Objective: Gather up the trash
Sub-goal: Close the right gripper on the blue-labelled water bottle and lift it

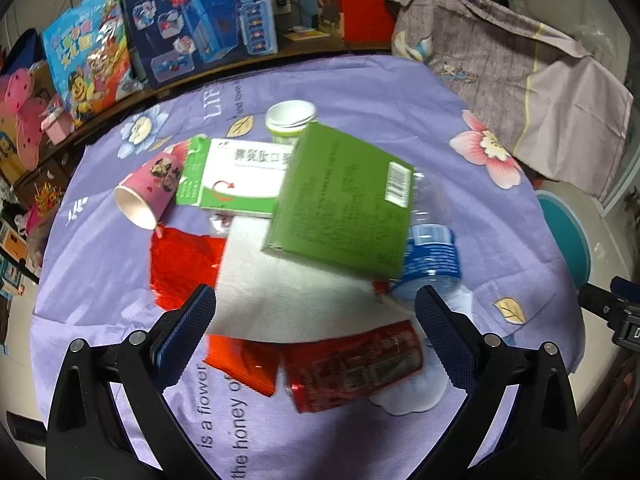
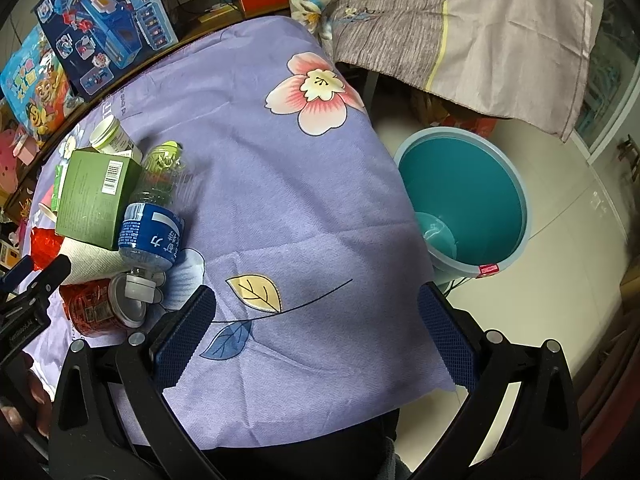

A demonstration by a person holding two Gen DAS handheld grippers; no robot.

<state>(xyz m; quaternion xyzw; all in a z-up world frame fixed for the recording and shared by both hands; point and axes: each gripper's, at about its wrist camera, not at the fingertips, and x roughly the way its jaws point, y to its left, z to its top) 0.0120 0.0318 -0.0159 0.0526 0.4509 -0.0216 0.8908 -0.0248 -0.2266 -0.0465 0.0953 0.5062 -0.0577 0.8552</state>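
A pile of trash lies on the purple cloth-covered table point(image 1: 100, 272). In the left wrist view I see a green box point(image 1: 340, 200), a white and green box point(image 1: 236, 176), a pink paper cup point(image 1: 148, 188) on its side, a white tub point(image 1: 290, 118), a white paper towel point(image 1: 280, 292), red wrappers point(image 1: 184, 268), a red can point(image 1: 356, 364) and a blue-labelled bottle point(image 1: 432, 260). My left gripper point(image 1: 316, 328) is open just above the can and towel. My right gripper point(image 2: 316, 328) is open and empty over bare cloth; the bottle point(image 2: 152, 232) and can point(image 2: 96, 308) lie to its left.
A teal bin point(image 2: 468, 196) stands on the floor right of the table point(image 2: 280, 160), with a smaller teal cup inside. Toy boxes point(image 1: 200, 16) line the far side. A grey patterned sheet point(image 1: 500, 80) drapes at back right. The left gripper point(image 2: 28, 300) shows at the right view's left edge.
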